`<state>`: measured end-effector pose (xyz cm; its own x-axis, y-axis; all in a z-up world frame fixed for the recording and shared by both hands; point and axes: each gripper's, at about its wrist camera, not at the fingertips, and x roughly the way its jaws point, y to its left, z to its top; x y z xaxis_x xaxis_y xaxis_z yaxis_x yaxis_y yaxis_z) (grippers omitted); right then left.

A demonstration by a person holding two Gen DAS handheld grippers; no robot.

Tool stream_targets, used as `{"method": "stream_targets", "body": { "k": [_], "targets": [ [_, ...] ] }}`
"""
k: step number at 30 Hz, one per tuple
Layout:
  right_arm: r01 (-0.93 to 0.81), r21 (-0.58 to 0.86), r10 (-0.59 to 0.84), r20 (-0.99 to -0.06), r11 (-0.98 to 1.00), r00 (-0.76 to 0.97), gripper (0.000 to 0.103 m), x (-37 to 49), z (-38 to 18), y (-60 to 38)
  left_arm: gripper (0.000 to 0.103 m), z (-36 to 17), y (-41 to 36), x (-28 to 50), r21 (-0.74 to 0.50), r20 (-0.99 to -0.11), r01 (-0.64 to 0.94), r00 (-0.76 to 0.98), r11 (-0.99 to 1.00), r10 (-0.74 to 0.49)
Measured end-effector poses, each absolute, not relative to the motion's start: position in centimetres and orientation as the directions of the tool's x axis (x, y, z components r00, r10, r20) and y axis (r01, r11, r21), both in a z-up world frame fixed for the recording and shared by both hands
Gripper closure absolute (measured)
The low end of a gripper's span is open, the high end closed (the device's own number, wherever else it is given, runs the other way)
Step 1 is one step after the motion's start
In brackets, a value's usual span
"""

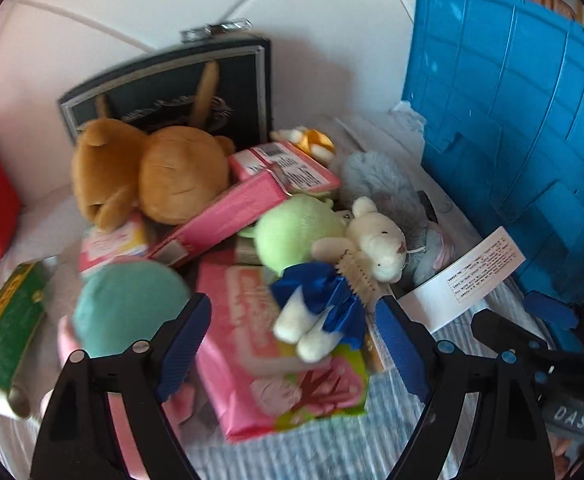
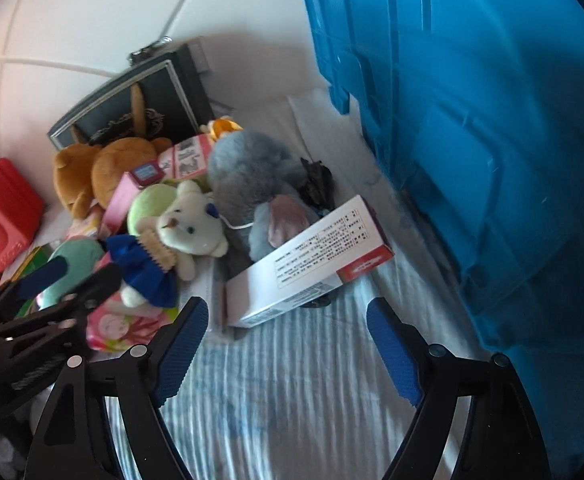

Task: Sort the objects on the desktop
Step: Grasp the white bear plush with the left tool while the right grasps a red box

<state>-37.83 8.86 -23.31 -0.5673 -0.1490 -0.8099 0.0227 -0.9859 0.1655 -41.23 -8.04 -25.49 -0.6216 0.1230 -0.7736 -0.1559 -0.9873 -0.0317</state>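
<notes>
Nearly everything is still unsorted: brown plush bear (image 1: pixel 147 176), small white plush bear in a blue dress (image 1: pixel 348 264), grey furry plush (image 2: pixel 251 172), pink snack boxes (image 1: pixel 227 212) and white printed carton (image 2: pixel 312 260) lie heaped together on the striped cloth (image 2: pixel 292 380) beside the blue plastic crate (image 2: pixel 472 140). Left gripper (image 1: pixel 292 344) and right gripper (image 2: pixel 287 344) both gape, empty. Judged: sorting barely begun.

White panelled wall (image 1: pixel 131 8) behind; blue-white striped cloth (image 2: pixel 275 392) covers the surface
</notes>
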Motion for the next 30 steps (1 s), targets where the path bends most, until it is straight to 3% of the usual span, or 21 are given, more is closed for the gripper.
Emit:
{"method": "stream_targets", "body": {
  "k": [9, 10, 11, 13, 15, 18, 24, 30],
  "targets": [
    [-0.067, 0.224, -0.151, -0.822, -0.972, -0.549, 0.020, -41.0, -26.7, 9.8, 0.022, -28.4, -7.3, -44.6, -0.093, -0.798, -0.152, -0.579, -0.984, 0.165],
    [-0.071, 0.232, -0.156, -0.821, -0.970, -0.549, 0.021, -41.3, -26.9, 10.0, 0.027, -28.5, -7.4, -44.6, -0.110, -0.797, -0.152, -0.578, -0.982, 0.178],
    [-0.072, 0.231, -0.154, -0.819, -0.970, -0.553, 0.026, -41.5, -27.0, 10.0, 0.040, -28.4, -7.5, -44.6, -0.135, -0.792, -0.167, -0.575, -0.977, 0.208],
    [-0.052, 0.227, -0.159, -0.812, -0.972, -0.562, 0.039, -42.0, -27.0, 9.6, 0.057, -28.3, -7.4, -44.3, -0.179, -0.784, -0.186, -0.567, -0.966, 0.255],
    [-0.031, 0.223, -0.167, -0.809, -0.974, -0.564, 0.056, -42.2, -27.0, 9.1, 0.063, -28.0, -7.1, -43.8, -0.160, -0.784, -0.188, -0.572, -0.969, 0.241],
    [0.010, 0.210, -0.176, -0.792, -0.978, -0.584, 0.065, -41.7, -26.2, 8.5, 0.074, -27.8, -7.3, -43.0, -0.167, -0.787, -0.185, -0.567, -0.969, 0.243],
    [0.101, 0.185, -0.208, -0.765, -0.977, -0.609, 0.080, -40.0, -24.2, 7.2, 0.083, -25.9, -8.2, -40.5, -0.176, -0.771, -0.159, -0.591, -0.971, 0.237],
    [0.168, 0.159, -0.230, -0.743, -0.973, -0.628, 0.080, -38.1, -22.0, 6.0, 0.085, -23.5, -9.1, -37.8, -0.142, -0.748, -0.123, -0.637, -0.982, 0.188]
  ]
}}
